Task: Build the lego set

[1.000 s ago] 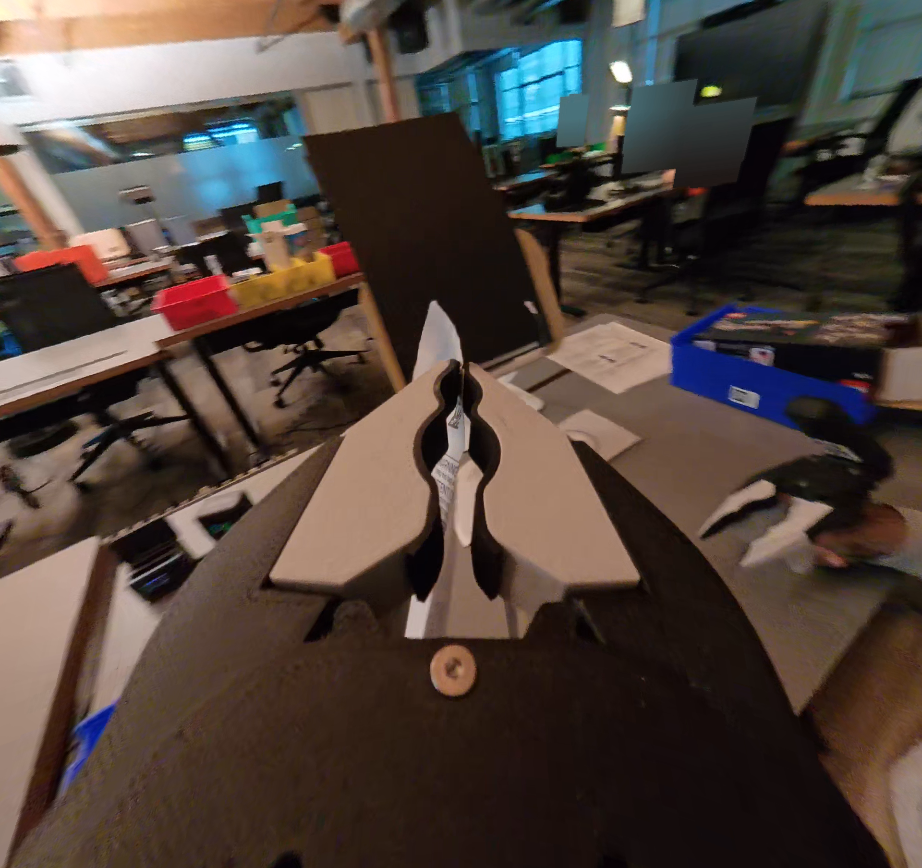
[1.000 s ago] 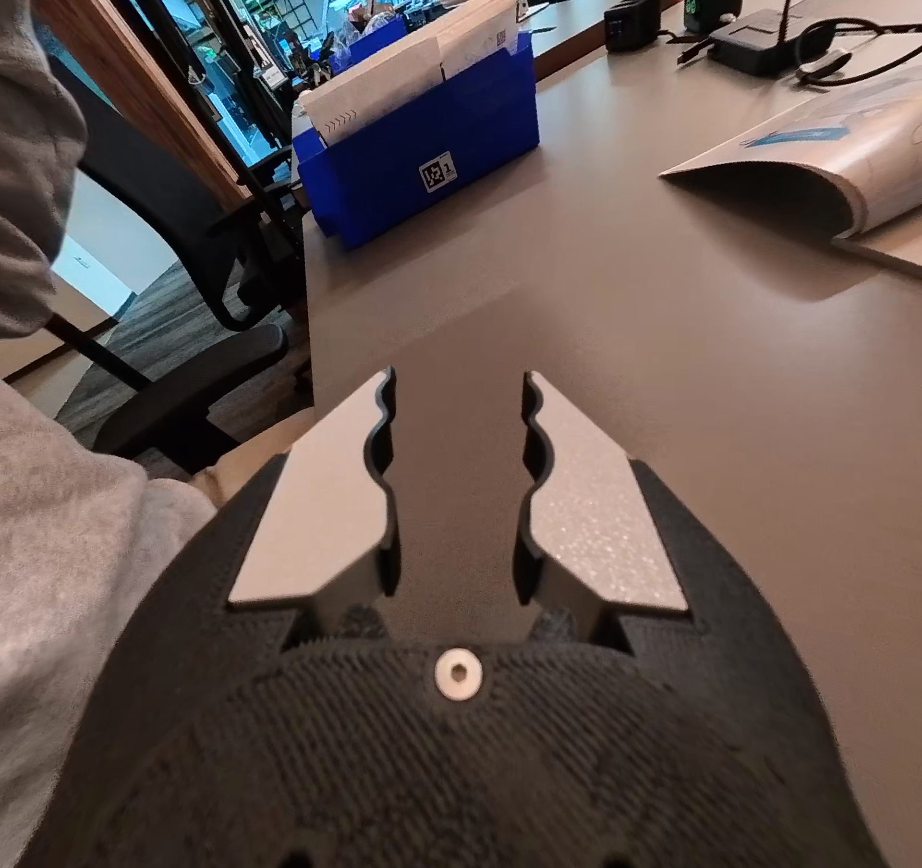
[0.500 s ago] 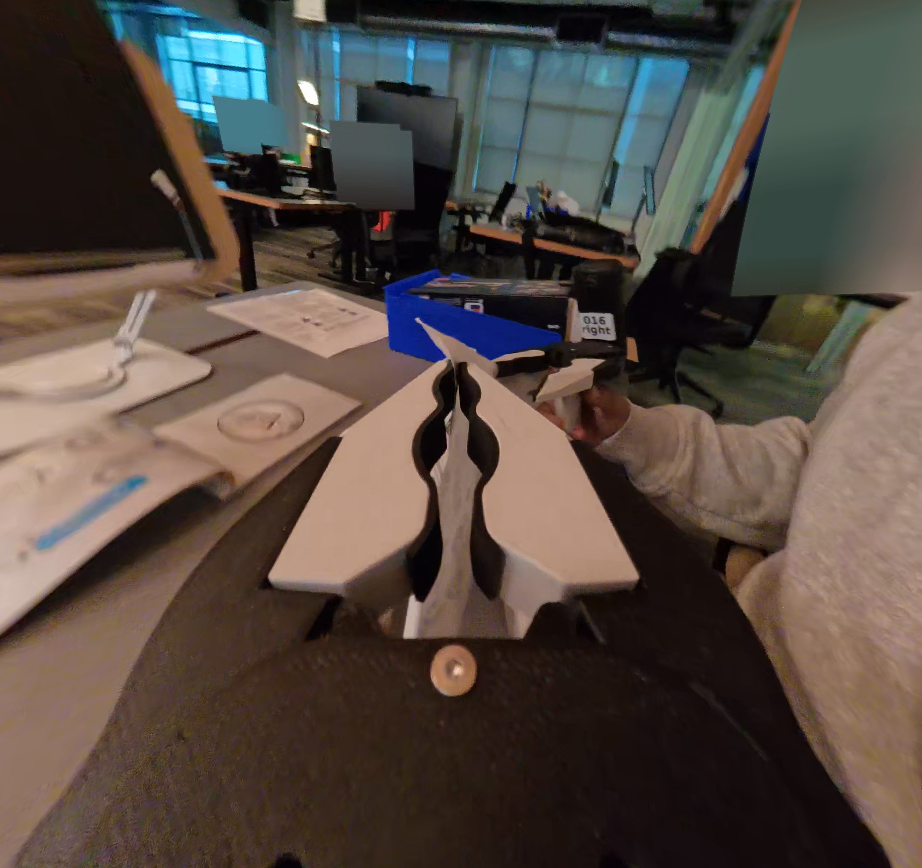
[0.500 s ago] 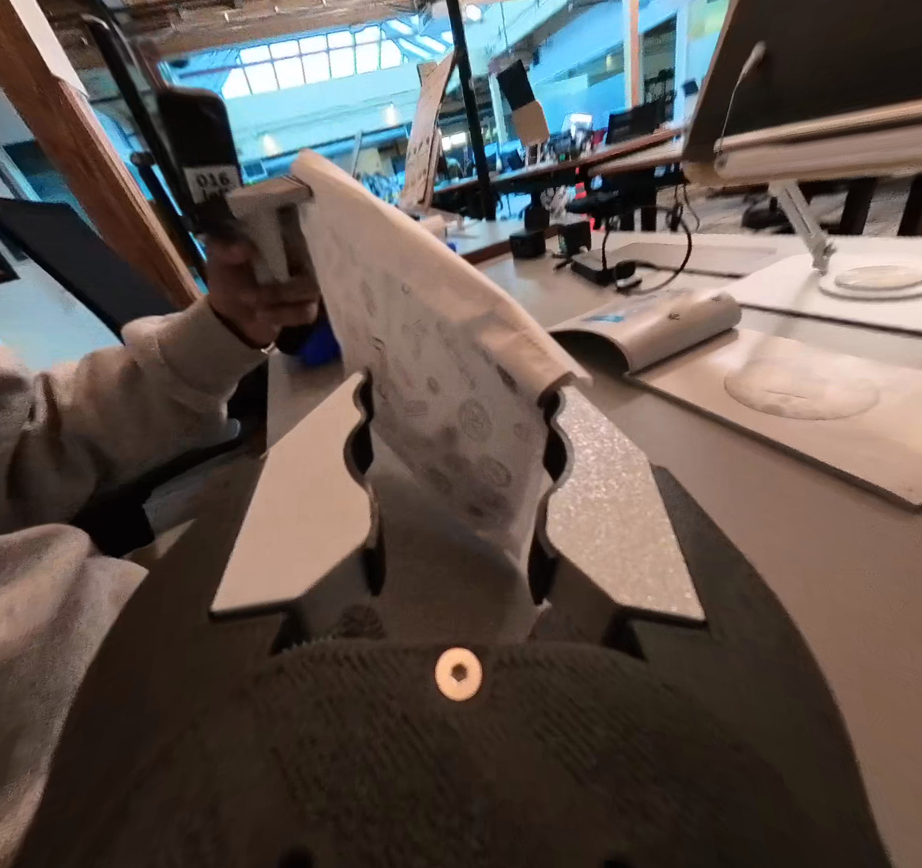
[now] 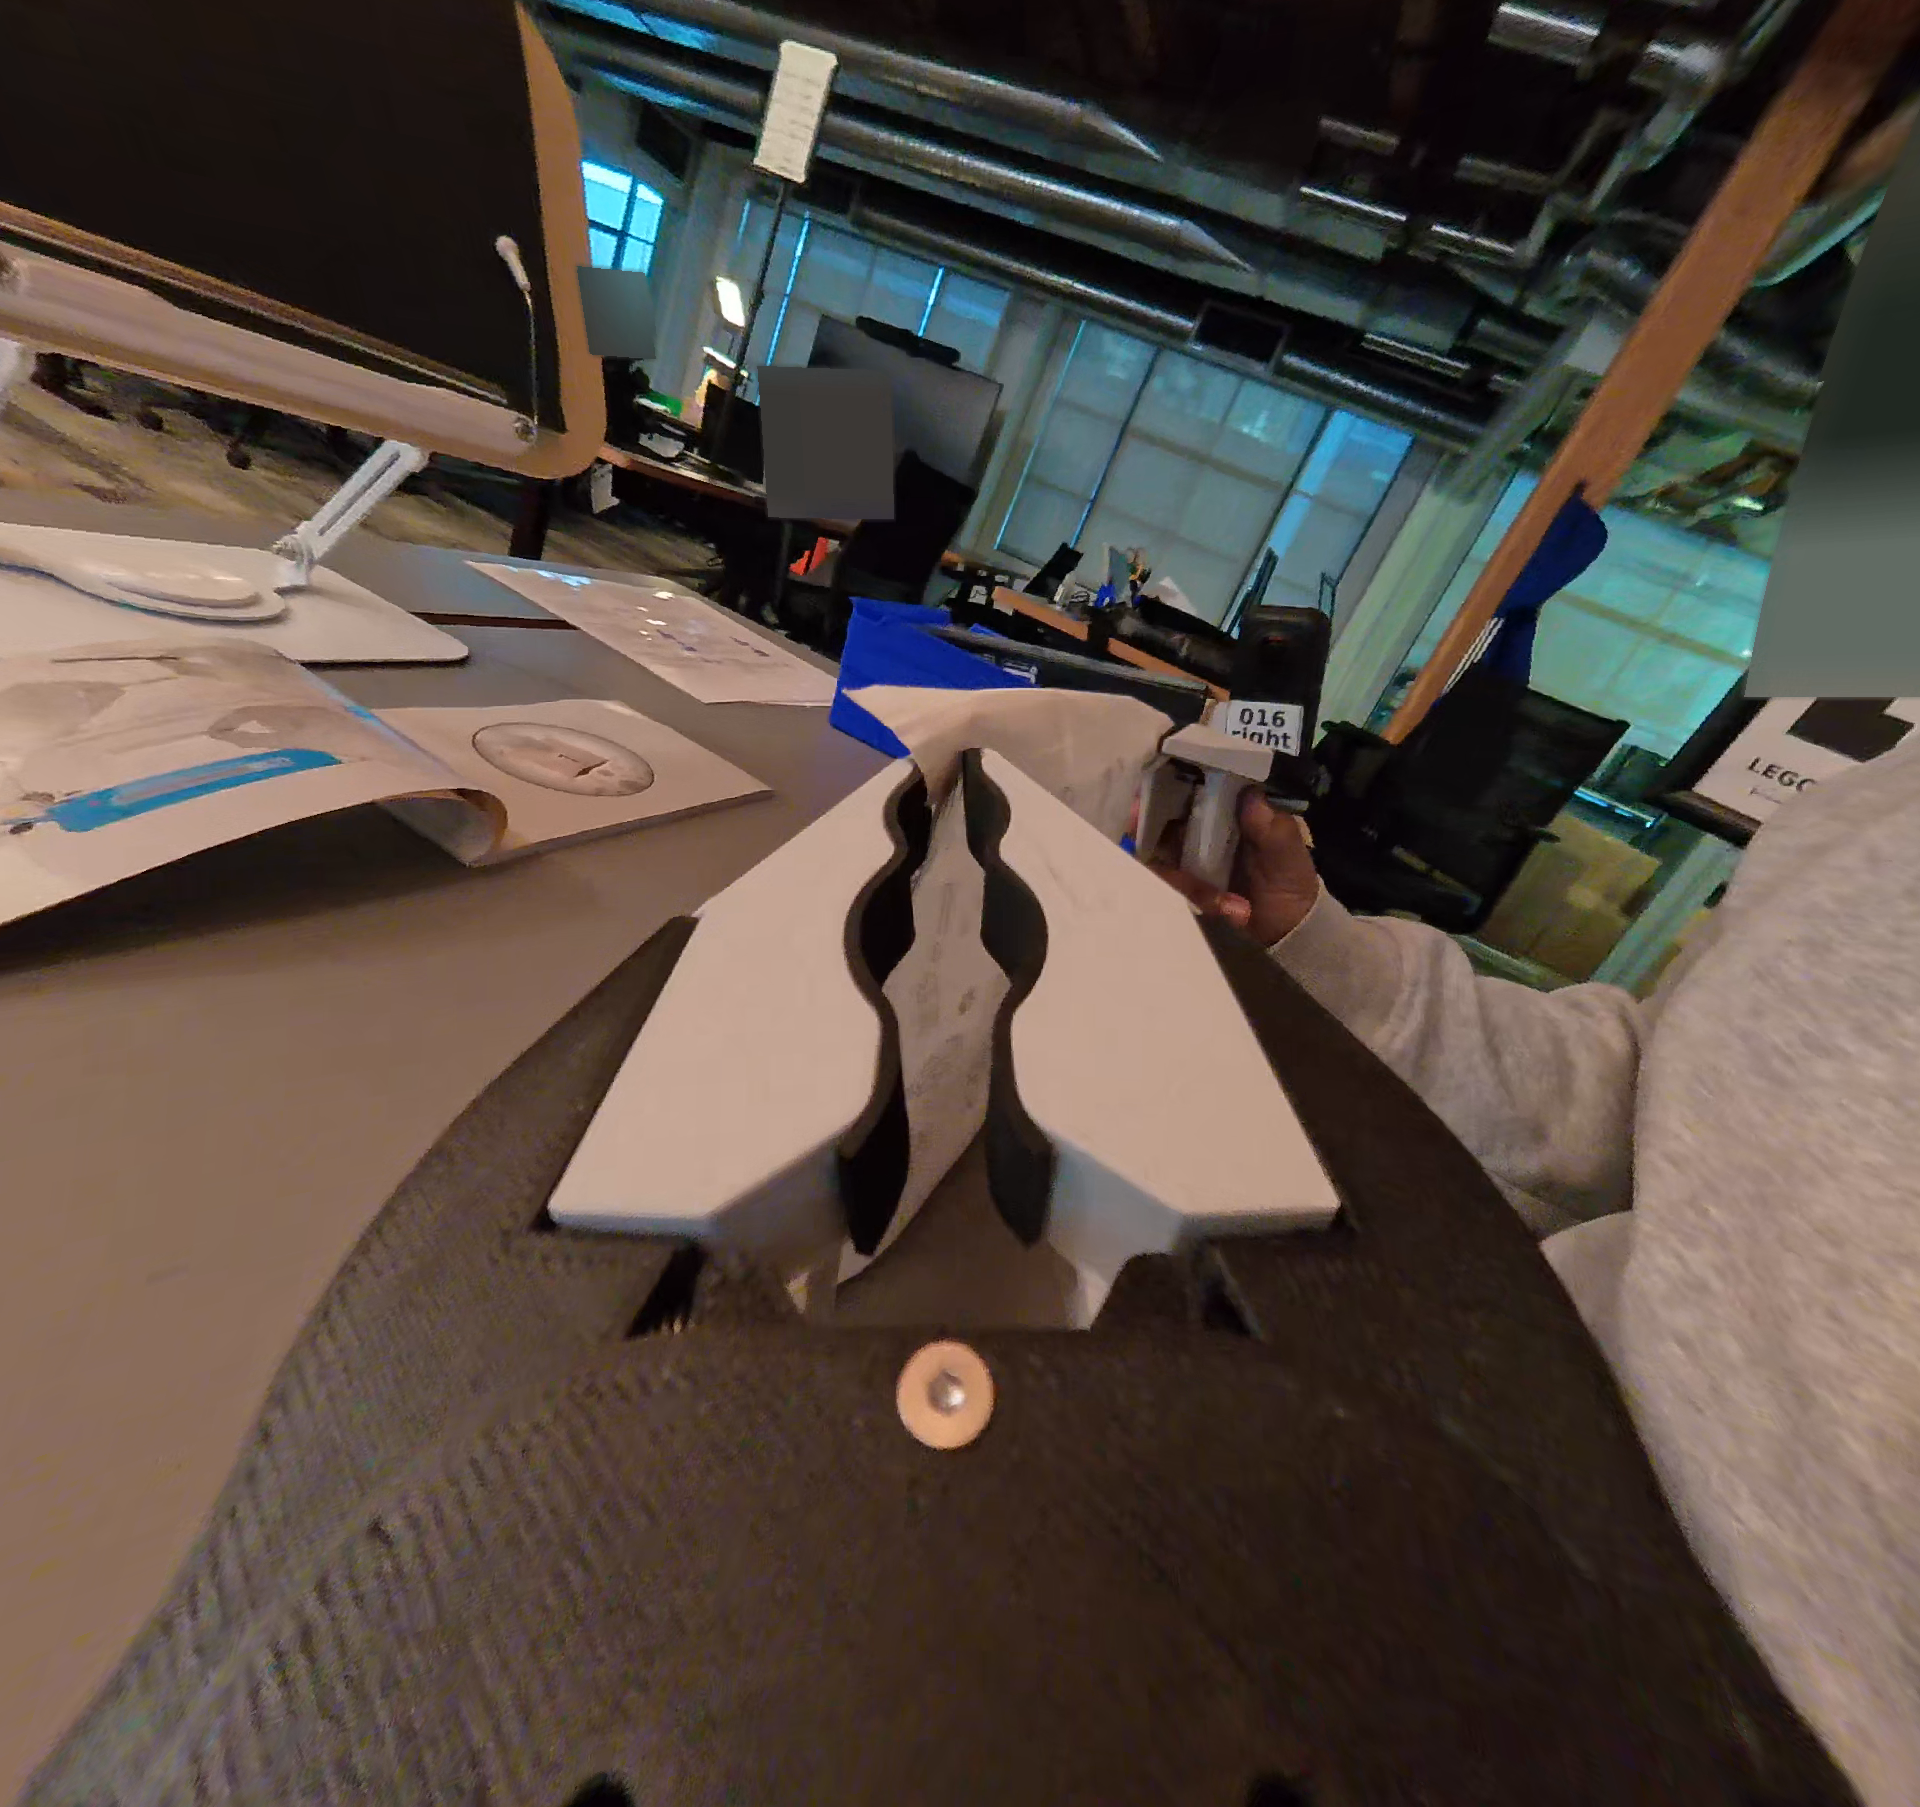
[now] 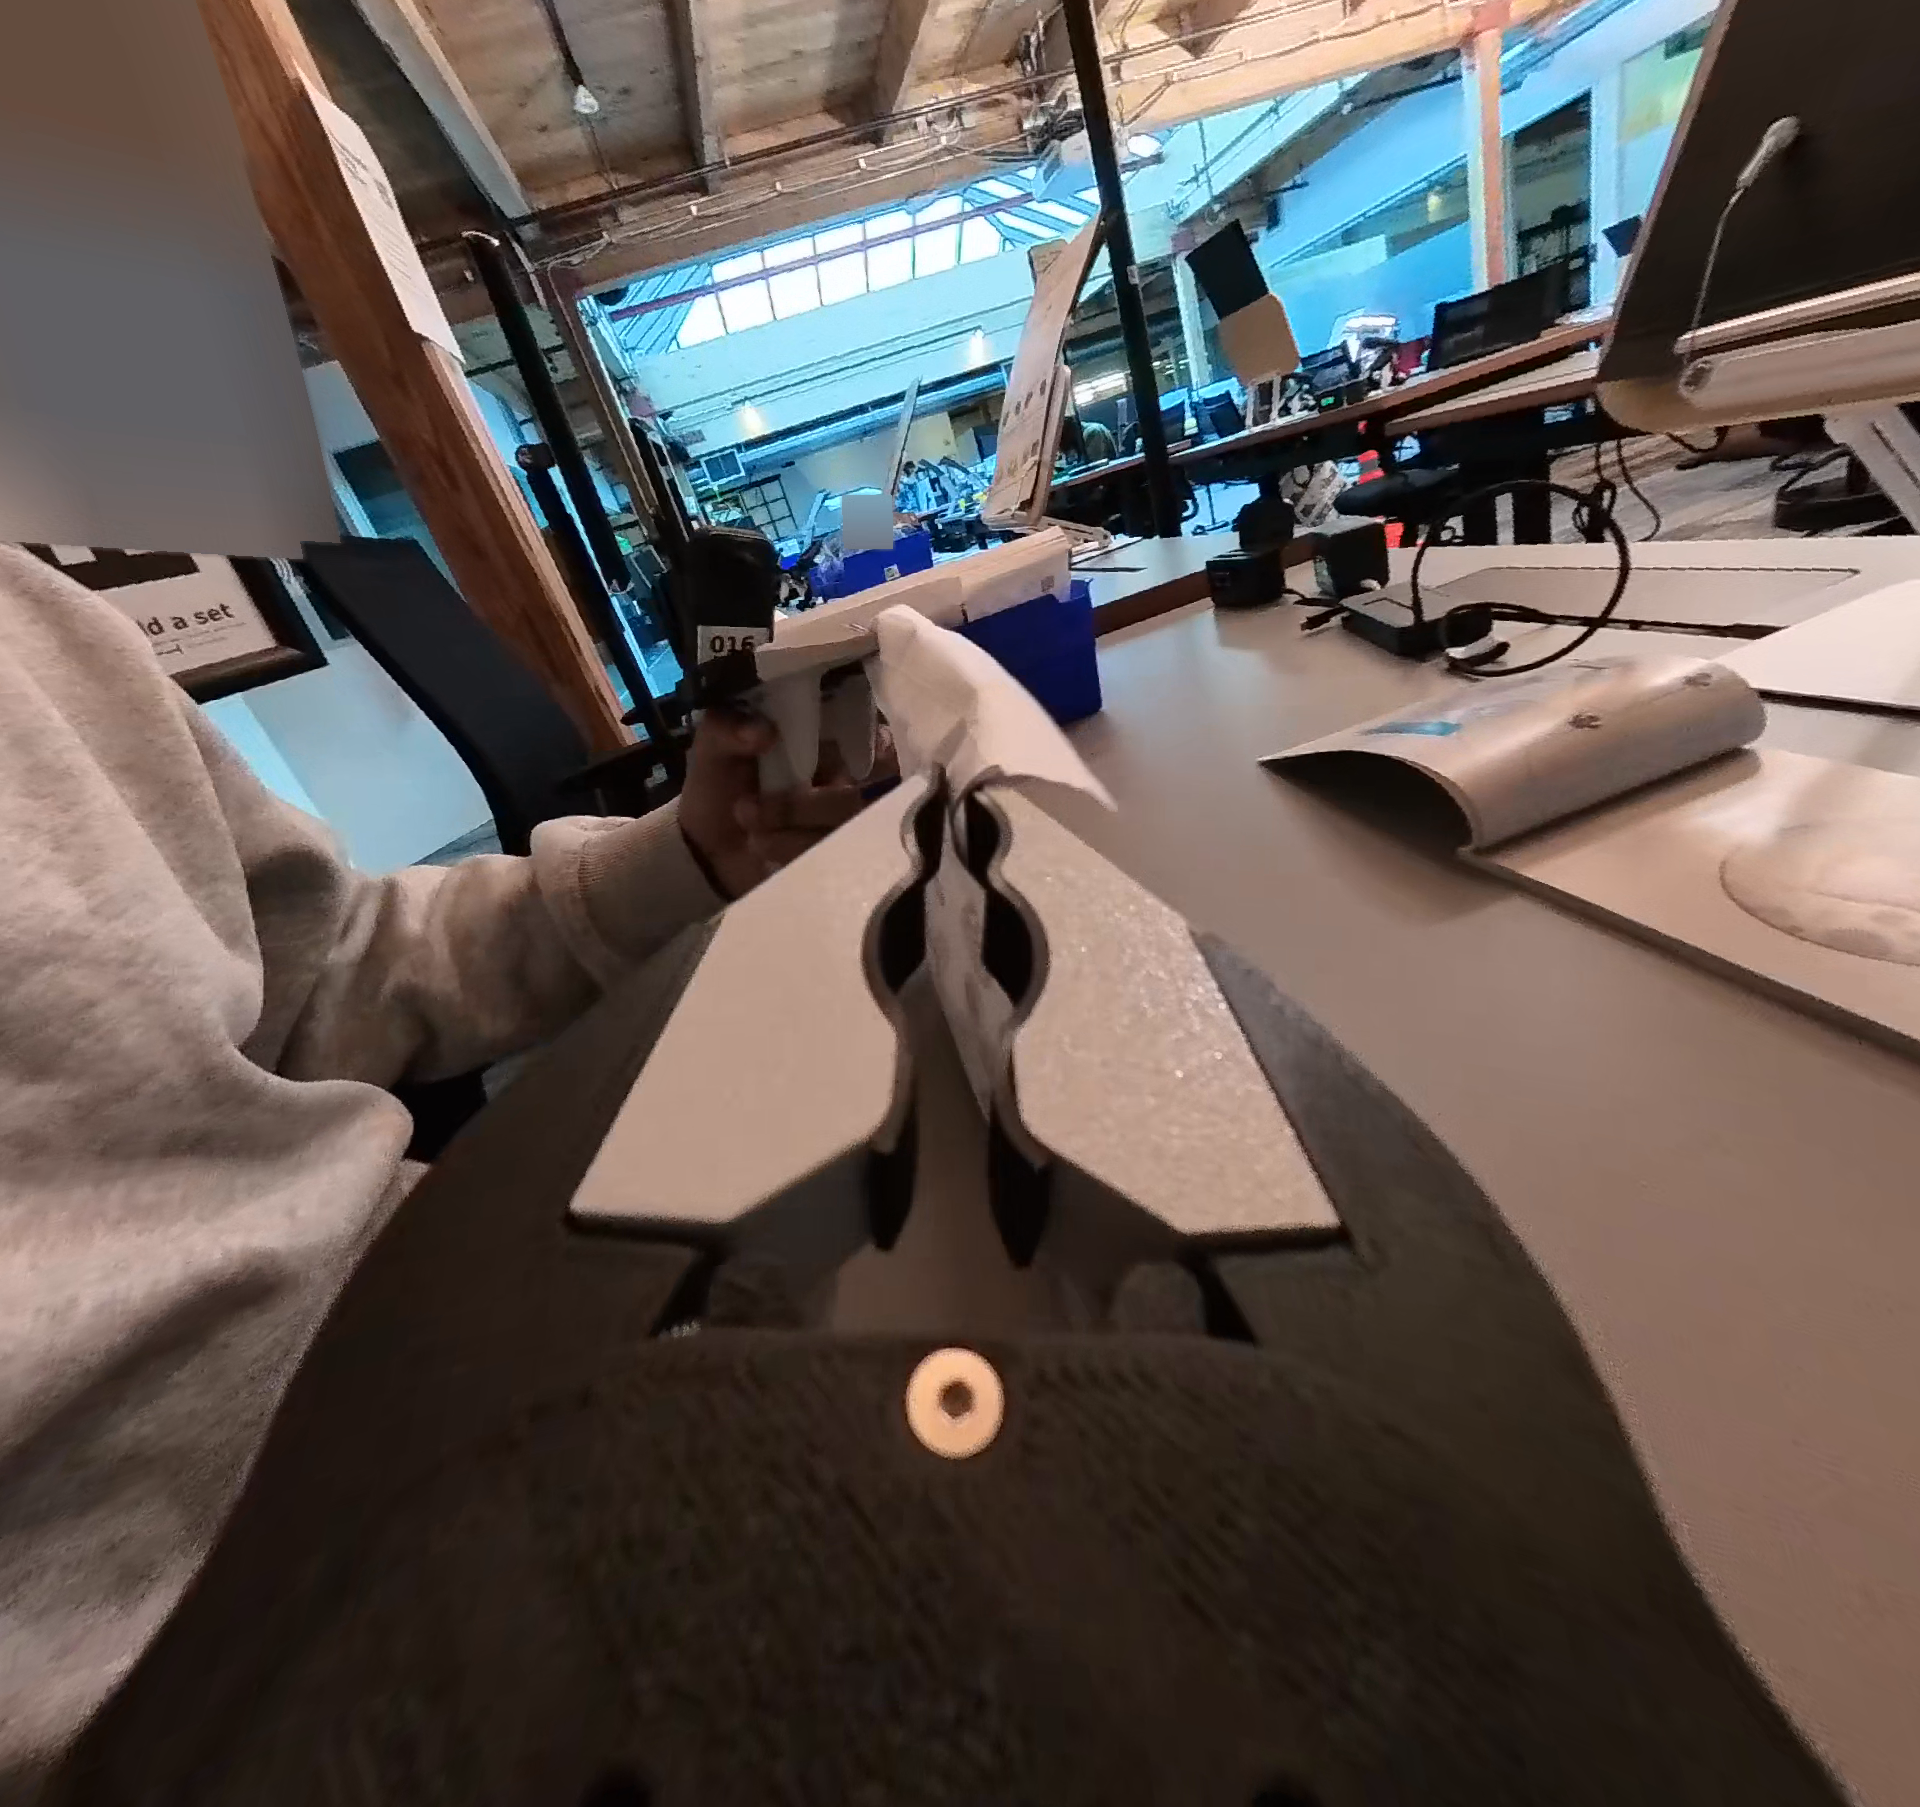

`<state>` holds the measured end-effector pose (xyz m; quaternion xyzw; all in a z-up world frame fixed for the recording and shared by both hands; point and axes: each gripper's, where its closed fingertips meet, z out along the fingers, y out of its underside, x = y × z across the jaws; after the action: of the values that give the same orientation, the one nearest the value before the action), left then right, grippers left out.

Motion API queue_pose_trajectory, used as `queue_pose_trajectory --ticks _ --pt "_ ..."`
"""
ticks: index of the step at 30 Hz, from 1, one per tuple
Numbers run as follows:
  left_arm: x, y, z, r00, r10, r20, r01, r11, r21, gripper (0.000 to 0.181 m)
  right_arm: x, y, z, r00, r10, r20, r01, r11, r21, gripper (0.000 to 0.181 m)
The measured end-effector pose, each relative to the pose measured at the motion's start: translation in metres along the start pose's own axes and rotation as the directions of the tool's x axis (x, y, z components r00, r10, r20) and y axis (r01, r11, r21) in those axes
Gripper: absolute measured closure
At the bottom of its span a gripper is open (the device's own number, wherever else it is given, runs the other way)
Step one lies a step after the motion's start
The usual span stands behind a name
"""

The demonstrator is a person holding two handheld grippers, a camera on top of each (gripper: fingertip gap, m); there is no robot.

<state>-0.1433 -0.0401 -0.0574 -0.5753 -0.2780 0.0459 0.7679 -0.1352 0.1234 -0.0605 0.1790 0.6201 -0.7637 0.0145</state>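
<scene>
A white paper bag [image 5: 1023,718] with faint printed marks is held in the air above the grey table [image 5: 260,1082], stretched between both grippers. My left gripper [image 5: 940,765] is shut on one end of it. My right gripper [image 6: 951,786] is shut on the other end of the bag [image 6: 966,708]. Each gripper shows in the other's view, held in a hand: the right one in the left wrist view [image 5: 1210,770], the left one in the right wrist view [image 6: 805,677]. What the bag holds is hidden.
An open instruction booklet [image 5: 260,770] lies on the table and also shows in the right wrist view [image 6: 1538,739]. A blue bin [image 6: 1039,645] with boxes stands at the table's far edge. A monitor on a white stand [image 5: 260,147], chargers and cables [image 6: 1403,614] stand beyond. One gripper's finger ends stand about 15 cm off the other's.
My right gripper was open and empty over the table; it has risen to meet the bag and shut on its free end. My left gripper swung right with the bag.
</scene>
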Motion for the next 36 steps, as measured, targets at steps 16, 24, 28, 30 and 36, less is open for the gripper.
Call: queue_pose_trajectory --ticks 16,24,28,30,36 --pt "-0.034 -0.021 -0.019 0.961 0.017 0.277 -0.035 0.997 0.061 0.15 0.025 -0.001 -0.007 0.99 0.045 -0.136 -0.042 0.999 0.025 0.171" --pt "0.008 -0.051 -0.016 0.91 0.142 0.389 -0.162 0.986 0.021 0.146 0.028 0.0 -0.007 0.986 0.051 -0.156 -0.048 0.999 0.023 0.164" --pt "0.046 -0.047 0.023 0.888 0.348 0.302 -0.303 0.935 -0.186 0.143 0.03 0.001 -0.008 0.985 0.049 -0.165 -0.048 0.999 0.012 0.162" --pt "0.067 -0.034 0.047 0.909 0.374 0.183 -0.312 0.902 -0.298 0.146 0.03 0.0 -0.01 0.985 0.049 -0.164 -0.048 0.999 0.007 0.16" --pt "0.099 -0.012 0.122 0.919 0.379 -0.108 -0.377 0.765 -0.522 0.142 0.033 -0.004 -0.016 0.983 0.029 -0.181 -0.028 1.0 0.013 0.171"
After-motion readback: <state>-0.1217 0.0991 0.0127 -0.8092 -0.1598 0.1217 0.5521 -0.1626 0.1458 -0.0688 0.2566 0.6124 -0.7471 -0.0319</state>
